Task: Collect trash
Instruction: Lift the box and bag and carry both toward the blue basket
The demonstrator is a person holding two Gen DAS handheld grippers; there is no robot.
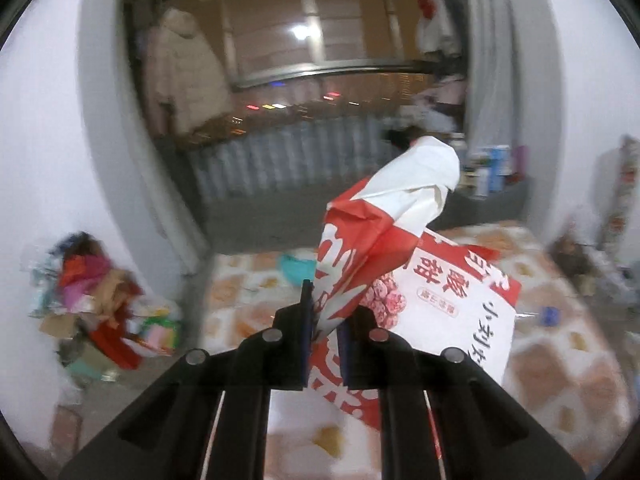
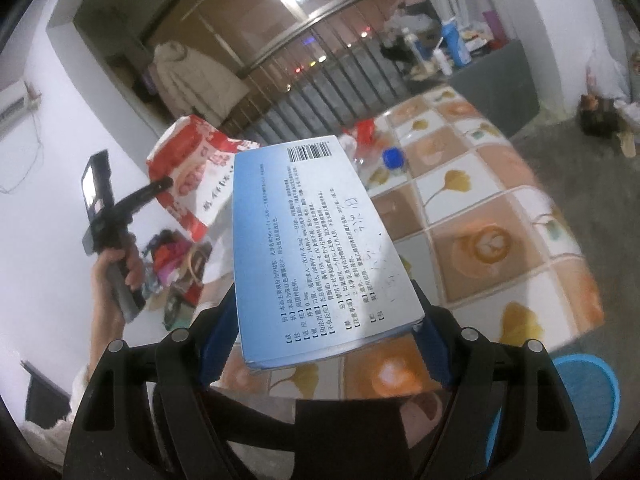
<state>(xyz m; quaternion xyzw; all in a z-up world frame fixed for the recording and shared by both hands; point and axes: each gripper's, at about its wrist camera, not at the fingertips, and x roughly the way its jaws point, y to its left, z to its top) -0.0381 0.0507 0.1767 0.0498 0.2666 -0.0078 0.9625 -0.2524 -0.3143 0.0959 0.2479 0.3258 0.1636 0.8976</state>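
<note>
Tiled table (image 2: 500, 208) behind, box (image 2: 320, 240) btwn right tongs (image 2: 328, 344)

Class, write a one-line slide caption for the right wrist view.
Right gripper clamps a blue medicine box above the tiled tablecloth.

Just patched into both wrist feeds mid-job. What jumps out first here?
Both grippers are loaded: the left gripper has its jaws shut on a crumpled red-and-white snack bag, held up above the patterned tablecloth. The right gripper clamps a pale blue medicine box, printed back facing the camera. A heap of colourful trash sits on the floor by the white wall, at the left of the left wrist view.
</note>
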